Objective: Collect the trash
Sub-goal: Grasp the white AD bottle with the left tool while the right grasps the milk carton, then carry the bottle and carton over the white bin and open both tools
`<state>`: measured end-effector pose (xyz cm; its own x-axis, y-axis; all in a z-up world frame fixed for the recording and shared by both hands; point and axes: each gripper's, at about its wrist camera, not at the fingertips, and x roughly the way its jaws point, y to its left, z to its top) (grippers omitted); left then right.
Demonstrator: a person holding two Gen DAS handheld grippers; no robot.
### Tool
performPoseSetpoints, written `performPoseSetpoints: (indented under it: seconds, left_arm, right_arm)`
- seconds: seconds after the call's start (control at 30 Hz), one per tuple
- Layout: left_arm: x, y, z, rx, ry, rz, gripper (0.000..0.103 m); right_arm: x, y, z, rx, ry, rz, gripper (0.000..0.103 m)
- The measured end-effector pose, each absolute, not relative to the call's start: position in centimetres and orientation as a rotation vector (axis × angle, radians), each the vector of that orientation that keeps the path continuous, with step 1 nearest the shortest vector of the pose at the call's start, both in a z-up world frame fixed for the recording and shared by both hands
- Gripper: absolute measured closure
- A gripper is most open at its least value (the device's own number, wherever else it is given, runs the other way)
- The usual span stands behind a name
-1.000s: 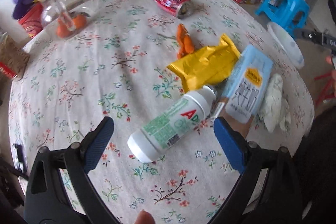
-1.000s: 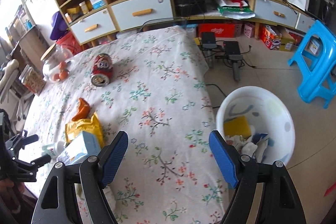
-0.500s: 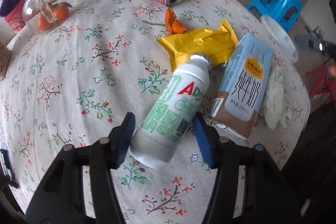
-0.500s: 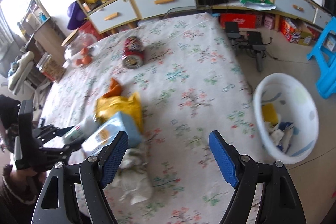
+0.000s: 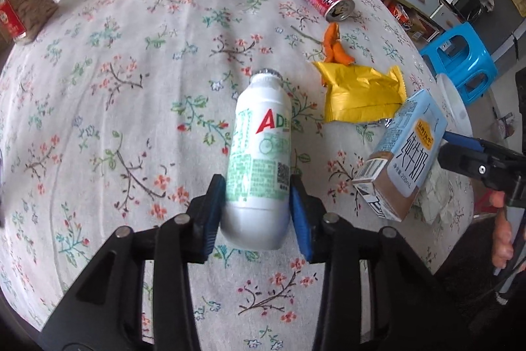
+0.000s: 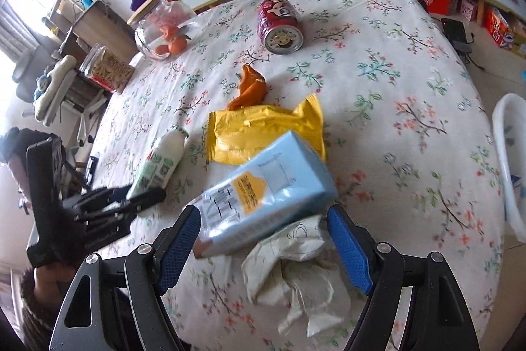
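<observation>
My left gripper (image 5: 258, 214) is shut on a white drink bottle (image 5: 261, 153) with green print, held by its lower half over the floral tablecloth (image 5: 131, 87). The bottle also shows in the right wrist view (image 6: 161, 162). My right gripper (image 6: 263, 239) is open around the near end of a light blue milk carton (image 6: 266, 189), which lies tilted on a crumpled white tissue (image 6: 296, 272). The carton also shows in the left wrist view (image 5: 404, 160). A yellow wrapper (image 6: 263, 127), orange peel (image 6: 248, 86) and a red can (image 6: 279, 20) lie beyond.
A white trash basin (image 6: 508, 160) stands on the floor beyond the table's right edge. A glass jar of oranges (image 6: 161, 28) and a snack jar (image 6: 105, 68) sit at the far left. A blue stool (image 5: 460, 58) and shelves stand beyond the table.
My left gripper closed on the white bottle and turned it lengthwise. My right gripper swung left from the basin and came down over the milk carton.
</observation>
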<state>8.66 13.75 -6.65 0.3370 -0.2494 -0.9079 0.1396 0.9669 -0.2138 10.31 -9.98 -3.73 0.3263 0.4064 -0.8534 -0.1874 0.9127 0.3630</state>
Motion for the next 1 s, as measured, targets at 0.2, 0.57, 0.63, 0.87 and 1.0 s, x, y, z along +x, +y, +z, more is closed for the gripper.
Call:
performPoseSetpoints:
  seconds: [0.2, 0.57, 0.63, 0.87, 1.0]
  left_arm:
    - [9.4, 14.4, -6.5, -0.192, 1.191, -0.255, 0.059]
    - [9.6, 13.4, -6.2, -0.156, 1.155, -0.193, 0.064]
    - [9.4, 13.5, -5.5, -0.158, 1.129, -0.193, 0.064]
    - [8.9, 13.5, -3.2, -0.18, 1.041, -0.202, 0.064]
    - [8.9, 12.8, -2.5, -0.192, 1.01, -0.202, 0.064]
  right_arm:
    - [12.5, -8.4, -4.3, 0.232, 1.156, 0.395, 0.022]
    - [12.8, -6.2, -6.1, 0.204, 1.202, 0.395, 0.03]
    - [12.6, -6.5, -5.6, 0.212, 1.19, 0.406, 0.035]
    - [12.0, -8.9, -2.9, 0.269, 1.104, 0.43, 0.061]
    - [11.8, -11.0, -1.4, 0.328, 1.061, 0.427, 0.062]
